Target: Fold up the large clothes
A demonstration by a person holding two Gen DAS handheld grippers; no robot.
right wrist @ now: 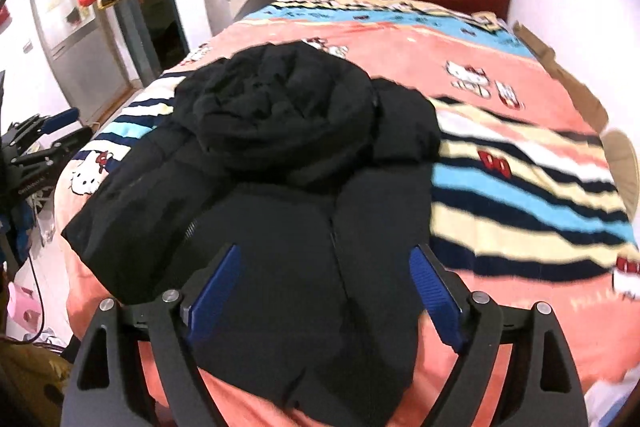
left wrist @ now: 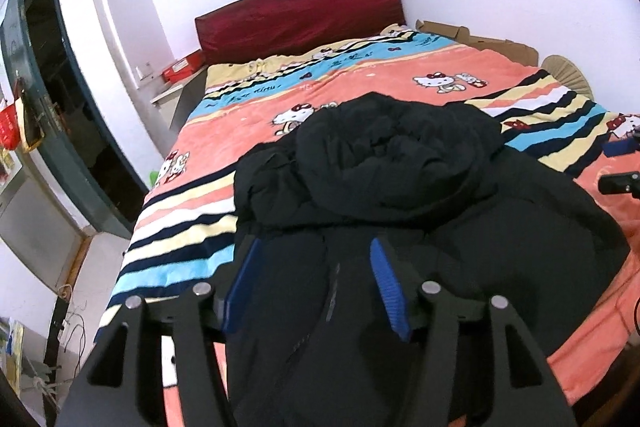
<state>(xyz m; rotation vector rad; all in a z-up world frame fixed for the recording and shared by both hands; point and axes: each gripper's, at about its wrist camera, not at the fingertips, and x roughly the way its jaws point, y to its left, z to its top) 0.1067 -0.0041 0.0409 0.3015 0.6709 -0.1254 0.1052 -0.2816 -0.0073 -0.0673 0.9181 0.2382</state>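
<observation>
A black padded hooded jacket (left wrist: 400,195) lies on the bed, hood bunched toward the headboard, body and zip toward me. It also shows in the right wrist view (right wrist: 280,163). My left gripper (left wrist: 314,247) is open, its blue-padded fingers (left wrist: 386,283) hovering over the jacket's lower front near the zip. My right gripper (right wrist: 326,253) is open wide above the jacket's lower body. The left gripper also appears at the left edge of the right wrist view (right wrist: 48,135). Neither holds any fabric.
The bed carries a pink, blue and striped cartoon-cat blanket (left wrist: 360,83) with a dark red headboard (left wrist: 300,15). Cardboard (left wrist: 480,39) lies along the right bed edge. A red box on a nightstand (left wrist: 182,67) and a green doorway (left wrist: 60,95) are on the left.
</observation>
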